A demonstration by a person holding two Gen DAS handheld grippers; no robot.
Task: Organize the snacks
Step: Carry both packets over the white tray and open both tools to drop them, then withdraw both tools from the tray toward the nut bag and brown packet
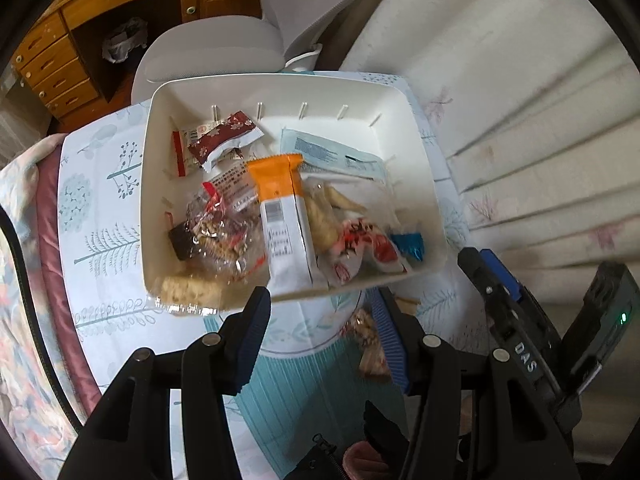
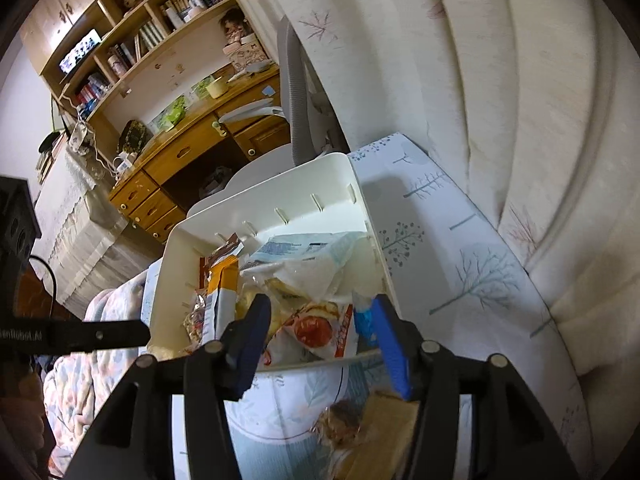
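A white bin [image 1: 160,184] stands on a tree-patterned cloth and holds several snack packets, among them an orange-and-white pack [image 1: 286,216], a dark red packet [image 1: 224,138] and a clear bag of nuts [image 1: 218,232]. My left gripper [image 1: 320,312] is open and empty just before the bin's near wall. A clear snack bag [image 1: 370,344] lies on the cloth by its right finger. My right gripper [image 2: 320,316] is open over the bin's near wall [image 2: 320,362], above a red-and-white packet [image 2: 312,330]. Loose snack bags [image 2: 360,428] lie on the cloth below it.
A quilted mattress [image 2: 520,120] rises to the right of the cloth. A grey chair [image 1: 208,56] and a wooden desk [image 1: 52,64] stand beyond the bin. A floral blanket [image 1: 20,280] lies at the left. The right gripper's body [image 1: 520,320] shows beside the bin.
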